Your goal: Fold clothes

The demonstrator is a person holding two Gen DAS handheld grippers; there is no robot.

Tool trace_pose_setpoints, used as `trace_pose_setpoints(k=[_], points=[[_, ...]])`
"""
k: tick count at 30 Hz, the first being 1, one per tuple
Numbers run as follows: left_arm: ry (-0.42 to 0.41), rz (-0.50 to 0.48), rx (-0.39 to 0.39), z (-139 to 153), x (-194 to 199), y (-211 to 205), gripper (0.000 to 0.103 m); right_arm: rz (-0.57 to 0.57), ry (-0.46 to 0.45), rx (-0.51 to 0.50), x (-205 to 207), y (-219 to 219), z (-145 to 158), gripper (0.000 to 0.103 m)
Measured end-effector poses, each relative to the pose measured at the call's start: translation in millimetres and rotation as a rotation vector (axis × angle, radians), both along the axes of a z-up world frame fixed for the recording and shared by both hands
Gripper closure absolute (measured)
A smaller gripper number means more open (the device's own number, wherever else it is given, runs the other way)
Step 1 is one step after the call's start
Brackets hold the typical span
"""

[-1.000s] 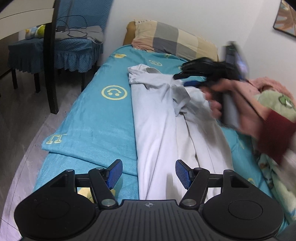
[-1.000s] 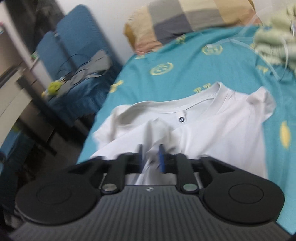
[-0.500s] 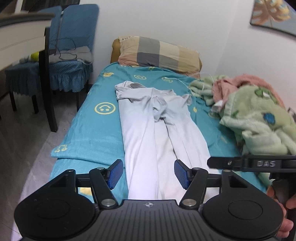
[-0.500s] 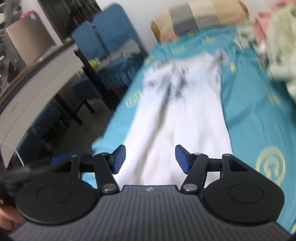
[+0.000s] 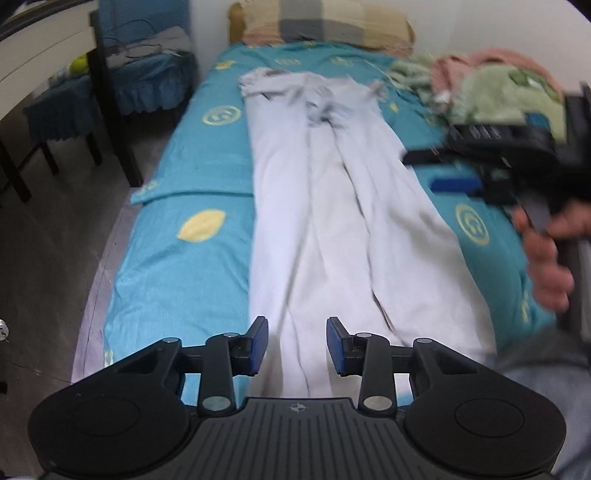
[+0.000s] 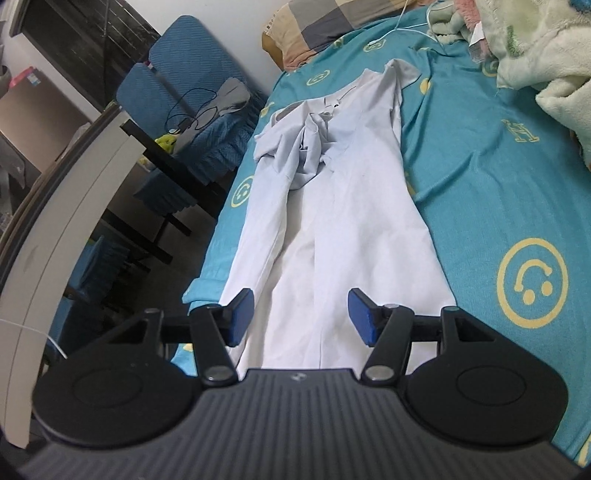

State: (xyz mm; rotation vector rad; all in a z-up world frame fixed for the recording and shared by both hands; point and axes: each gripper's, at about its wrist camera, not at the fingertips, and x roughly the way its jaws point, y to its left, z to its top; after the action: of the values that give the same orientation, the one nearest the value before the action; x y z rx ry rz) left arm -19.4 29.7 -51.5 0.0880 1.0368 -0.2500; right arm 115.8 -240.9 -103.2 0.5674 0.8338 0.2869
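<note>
Long white cotton garment (image 5: 332, 206) lies lengthwise down the middle of the bed with the teal patterned sheet (image 5: 192, 258), both sides folded inward, collar end bunched toward the checked tan-and-grey pillow (image 5: 325, 26), hem end nearest both cameras

Left hand-held gripper (image 5: 297, 345) hangs over the hem end, blue pads apart with a medium gap, nothing between them, white fabric visible below the gap; cannot tell if touching

Right hand-held gripper (image 6: 302, 314) also over the hem end, blue pads spread wide, nothing held. In the left wrist view it shows blurred at the right edge (image 5: 456, 184), gripped by the person's right hand (image 5: 546, 251), above the sheet beside the garment's right edge

Green and pink fleece blanket heap (image 5: 498, 88) on the bed's right side near the pillow. Blue fabric-covered chair (image 6: 199, 107) beside the bed's left, with a grey item and black cable on the seat. Dark-legged white worktop (image 6: 92, 177) near it
</note>
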Motion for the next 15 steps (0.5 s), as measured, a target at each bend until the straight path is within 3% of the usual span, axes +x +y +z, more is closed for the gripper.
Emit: trace_pose_setpoints(k=[6,13,14,15], points=[[0.125,-0.041,0.065,-27,-4,-21,0.075,0.019,0.004,0.037,3,-4,0,0.043],[0.254,0.066,0.135,-56,23,-12,0.076,0.039,0.0,0.046,-1,-4,2,0.043],[0.267,0.078,0.139,-58,24,-10,0.079,0.039,0.001,0.048,-2,-5,2,0.043],[0.28,0.089,0.144,-59,25,-9,0.09,0.038,0.002,0.052,-2,-5,2,0.043]])
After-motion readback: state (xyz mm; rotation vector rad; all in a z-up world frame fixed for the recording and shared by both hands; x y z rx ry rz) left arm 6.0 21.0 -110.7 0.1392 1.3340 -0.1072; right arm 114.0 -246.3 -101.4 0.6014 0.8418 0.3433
